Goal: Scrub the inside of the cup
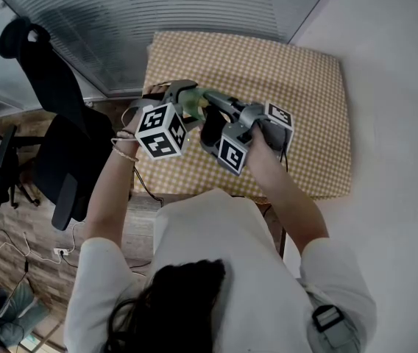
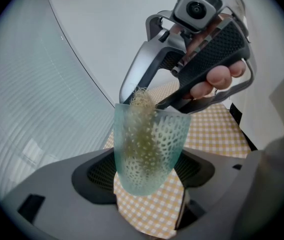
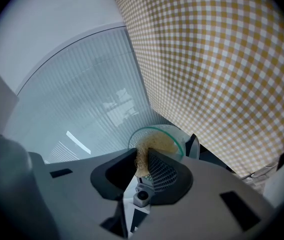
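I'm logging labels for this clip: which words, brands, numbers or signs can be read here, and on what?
None can be read.
The left marker cube and the right marker cube bear only black-and-white square patterns, no letters.
The cup, the sponge in it and the checked cloth show no print.

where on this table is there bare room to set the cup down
Free: the yellow checked tablecloth's far strip along the ribbed glass wall, and its right side by the white wall. Crowded: near left, where the left claw grips the pale green glass cup and the right claw a tan scrubber.
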Available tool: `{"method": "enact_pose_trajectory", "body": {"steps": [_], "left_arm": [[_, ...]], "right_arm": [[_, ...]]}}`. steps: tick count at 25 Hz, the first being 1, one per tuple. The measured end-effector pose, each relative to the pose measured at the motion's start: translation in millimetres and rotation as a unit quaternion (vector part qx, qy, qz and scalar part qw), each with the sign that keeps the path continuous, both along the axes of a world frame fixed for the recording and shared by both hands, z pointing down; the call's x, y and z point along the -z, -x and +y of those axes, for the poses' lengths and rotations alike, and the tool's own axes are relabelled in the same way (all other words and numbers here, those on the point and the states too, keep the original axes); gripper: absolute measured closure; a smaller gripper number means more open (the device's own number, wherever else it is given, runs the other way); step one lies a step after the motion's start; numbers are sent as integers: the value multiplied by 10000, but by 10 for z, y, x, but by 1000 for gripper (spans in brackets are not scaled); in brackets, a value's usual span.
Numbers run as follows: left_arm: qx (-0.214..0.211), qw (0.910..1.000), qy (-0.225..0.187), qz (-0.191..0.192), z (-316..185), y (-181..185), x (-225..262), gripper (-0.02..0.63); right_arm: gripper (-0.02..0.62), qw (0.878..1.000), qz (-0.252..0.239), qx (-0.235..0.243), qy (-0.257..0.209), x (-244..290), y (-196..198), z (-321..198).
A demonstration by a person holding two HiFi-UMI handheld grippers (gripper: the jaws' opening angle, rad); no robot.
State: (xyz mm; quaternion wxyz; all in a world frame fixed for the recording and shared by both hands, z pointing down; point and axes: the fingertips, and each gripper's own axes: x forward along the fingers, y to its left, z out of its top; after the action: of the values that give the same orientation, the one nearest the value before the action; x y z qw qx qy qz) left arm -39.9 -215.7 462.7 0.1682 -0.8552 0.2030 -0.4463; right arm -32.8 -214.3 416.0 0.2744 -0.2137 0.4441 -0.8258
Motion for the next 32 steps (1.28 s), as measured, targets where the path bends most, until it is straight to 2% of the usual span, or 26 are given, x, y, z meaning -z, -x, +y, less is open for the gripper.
{"method": "enact_pose_trajectory", "body": {"steps": [11,18,24,28,32], "left_arm": [[191,9990,84,383,-78,50,55,255],[557,9952,306,740,-136,70,12,255],[1074,9828,624,1365,-150,86,-28,255],[1424,9656,997,1934,-170,101,-68,256],[1580,9578,1133,2116,-163,81,-85,256]], "right_arm": [[518,9991,-175,-212,-321,112,-20,-71],[517,9969,-318,-534,-483,127,-75,-152],[517,9963,-304,-594,-544,159,-89,-150],[517,9948,-413,-693,-619,177,-111,-170],[518,9939,-485,-715,-689,233,-125,-171]]}}
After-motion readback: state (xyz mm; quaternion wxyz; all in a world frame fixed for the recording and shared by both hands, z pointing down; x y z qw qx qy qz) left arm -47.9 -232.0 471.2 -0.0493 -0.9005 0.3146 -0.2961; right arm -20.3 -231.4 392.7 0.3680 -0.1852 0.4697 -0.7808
